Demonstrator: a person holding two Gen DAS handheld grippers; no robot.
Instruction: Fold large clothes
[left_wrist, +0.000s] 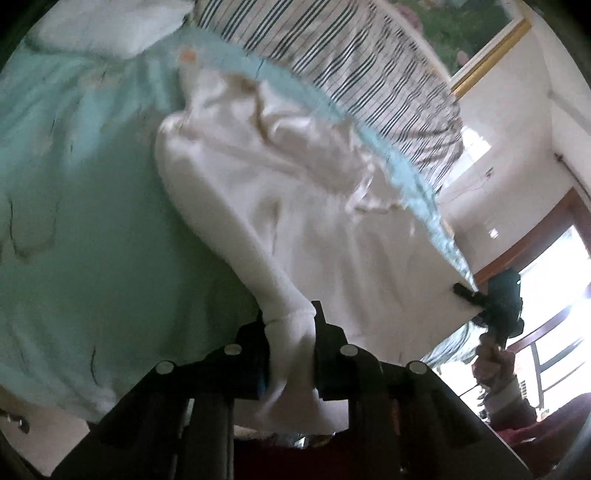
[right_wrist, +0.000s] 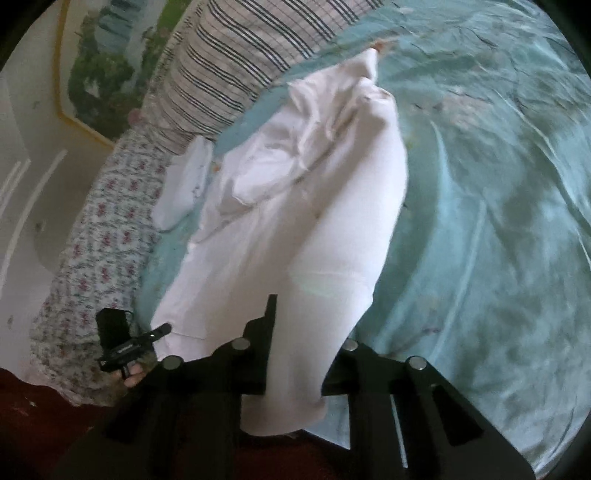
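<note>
Left wrist view: a bed under a pale turquoise bedspread (left_wrist: 74, 221) fills the scene, with a striped pillow (left_wrist: 351, 74) along its far edge. Across it lies a white garment (left_wrist: 277, 206), partly lifted at the near end. The left gripper (left_wrist: 290, 354) pinches a ribbed cuff; the right gripper (right_wrist: 295, 354), nearly closed, clamps another bunched part of the same white cloth.

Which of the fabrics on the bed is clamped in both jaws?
The plain white garment: it runs from the turquoise bedspread into both jaws. The striped pillow lies apart, untouched.
</note>
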